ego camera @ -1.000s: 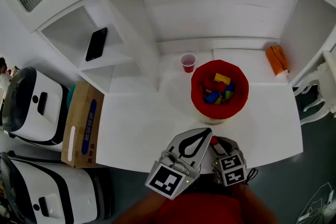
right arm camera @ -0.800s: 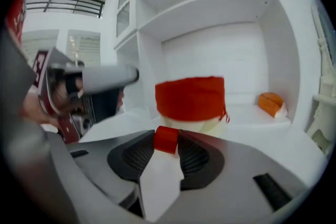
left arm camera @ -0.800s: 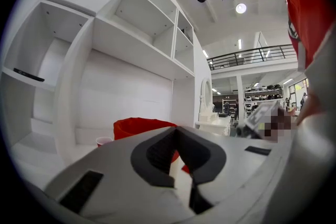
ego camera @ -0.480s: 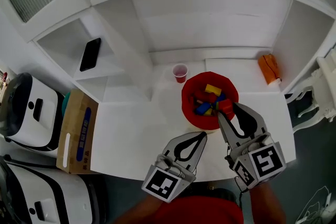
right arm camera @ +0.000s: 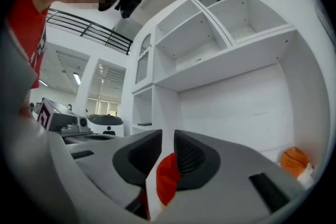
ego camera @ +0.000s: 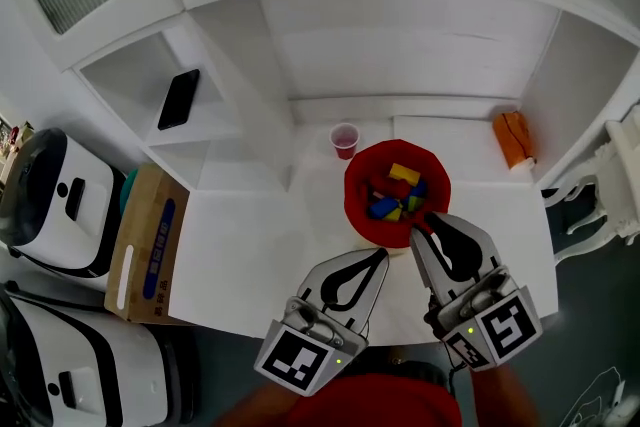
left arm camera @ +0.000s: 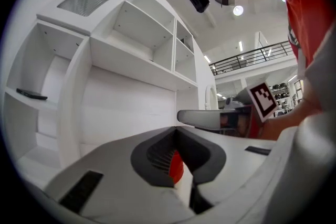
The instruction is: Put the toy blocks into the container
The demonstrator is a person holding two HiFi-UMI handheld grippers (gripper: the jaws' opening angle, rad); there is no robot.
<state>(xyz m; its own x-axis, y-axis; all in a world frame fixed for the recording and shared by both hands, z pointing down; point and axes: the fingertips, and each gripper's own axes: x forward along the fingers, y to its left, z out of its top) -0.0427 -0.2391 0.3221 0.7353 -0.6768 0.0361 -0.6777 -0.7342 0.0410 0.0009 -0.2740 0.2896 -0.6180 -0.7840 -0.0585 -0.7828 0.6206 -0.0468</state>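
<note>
The red container (ego camera: 358,177) stands on the white table (ego camera: 250,255) and holds several toy blocks, among them a yellow block (ego camera: 404,174) and a blue block (ego camera: 383,207). My right gripper (ego camera: 420,221) has its tips at the container's near rim. Its jaws are closing with a narrow gap left and no block between them. In the right gripper view (right arm camera: 167,136) only the red of the container (right arm camera: 168,178) shows through that gap. My left gripper (ego camera: 378,257) hovers shut and empty over the table just in front of the container, and its tips meet in the left gripper view (left arm camera: 176,131).
A small red cup (ego camera: 344,140) stands behind the container on the left. An orange object (ego camera: 512,137) lies at the back right. A black phone (ego camera: 180,98) rests on a left shelf. A cardboard box (ego camera: 148,240) and white machines (ego camera: 60,200) flank the table's left side.
The right gripper came from the table's near edge up to the container with a red block. That block has left its jaws, which now stand narrower. The left gripper barely moved.
</note>
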